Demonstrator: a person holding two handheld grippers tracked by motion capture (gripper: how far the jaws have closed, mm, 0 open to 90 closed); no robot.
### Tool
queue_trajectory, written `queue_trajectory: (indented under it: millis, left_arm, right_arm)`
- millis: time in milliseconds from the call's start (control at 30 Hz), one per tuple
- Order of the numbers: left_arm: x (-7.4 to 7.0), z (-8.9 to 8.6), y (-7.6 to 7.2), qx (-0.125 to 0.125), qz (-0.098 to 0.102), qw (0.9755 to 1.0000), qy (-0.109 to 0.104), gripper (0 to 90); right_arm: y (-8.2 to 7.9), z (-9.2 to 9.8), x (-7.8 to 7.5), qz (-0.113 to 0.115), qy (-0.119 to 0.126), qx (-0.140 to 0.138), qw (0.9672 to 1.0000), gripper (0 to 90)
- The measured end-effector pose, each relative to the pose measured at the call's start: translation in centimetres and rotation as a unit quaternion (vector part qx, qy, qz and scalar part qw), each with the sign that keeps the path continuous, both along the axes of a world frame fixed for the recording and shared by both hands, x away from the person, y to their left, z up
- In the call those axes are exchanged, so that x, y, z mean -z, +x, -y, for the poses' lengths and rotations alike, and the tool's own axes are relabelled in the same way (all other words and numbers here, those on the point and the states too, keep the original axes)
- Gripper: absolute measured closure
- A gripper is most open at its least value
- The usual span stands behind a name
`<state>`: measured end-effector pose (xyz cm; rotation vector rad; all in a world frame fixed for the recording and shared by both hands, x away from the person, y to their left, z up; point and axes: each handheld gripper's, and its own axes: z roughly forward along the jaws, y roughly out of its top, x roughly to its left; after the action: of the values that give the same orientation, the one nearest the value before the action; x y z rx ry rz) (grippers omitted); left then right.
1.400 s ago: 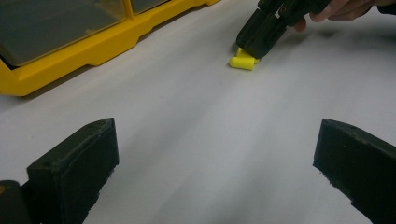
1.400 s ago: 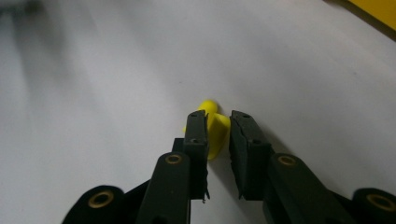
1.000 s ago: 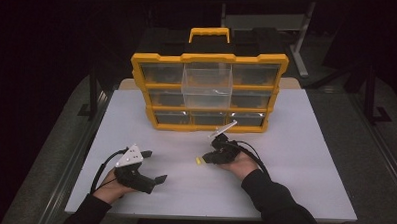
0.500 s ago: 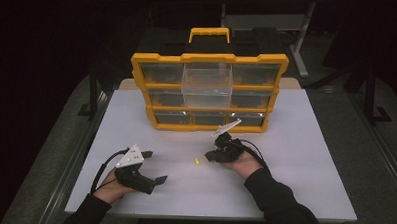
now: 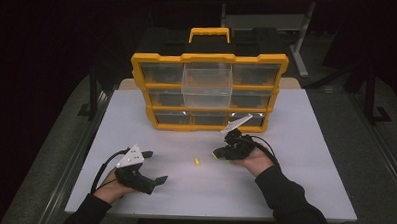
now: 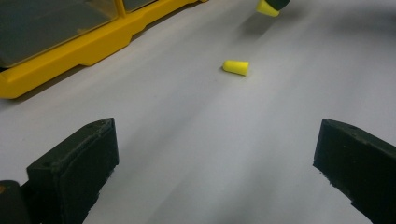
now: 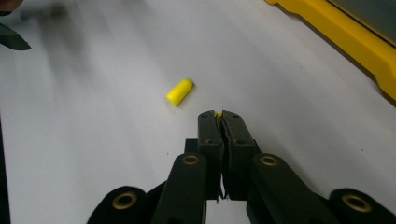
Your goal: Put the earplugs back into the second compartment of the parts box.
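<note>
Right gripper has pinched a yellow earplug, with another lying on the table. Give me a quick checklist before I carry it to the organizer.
1. Right gripper shut on a yellow earplug: ok, a sliver shows between the pads.
2. Grip depth: cannot tell, very little shows.
3. Second earplug lying free on the table: ok.
4. Left gripper open, clear of it: ok.
5. Clear bin sticking out of the organizer: ok.
</note>
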<state>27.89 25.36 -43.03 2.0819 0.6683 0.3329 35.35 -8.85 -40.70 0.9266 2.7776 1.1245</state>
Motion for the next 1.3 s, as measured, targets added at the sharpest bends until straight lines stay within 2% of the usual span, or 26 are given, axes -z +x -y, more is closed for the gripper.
queue_trajectory:
  millis: [300,767,1067,1300]
  left_arm:
    - [0.0,0.0,0.0,0.0,-0.003,1.0,-0.003,0.0]
    - [-0.1,-0.1,0.1,-0.005,-0.004,1.0,-0.007,0.0]
    - [-0.2,-0.2,0.1,-0.005,-0.007,0.9999,-0.008,0.0]
    - [-0.1,-0.1,0.1,-0.005,-0.006,1.0,-0.004,0.0]
  right_arm:
    - [-0.1,1.2,-1.5,-0.002,-0.002,0.001,1.0,85.9]
    - [-0.3,2.9,-4.5,0.021,-0.008,0.001,0.9997,86.1]
    - [0.0,4.5,-7.2,0.036,-0.003,0.001,0.9994,85.9]
    - [0.2,5.2,-9.2,0.037,-0.006,-0.004,0.9993,85.9]
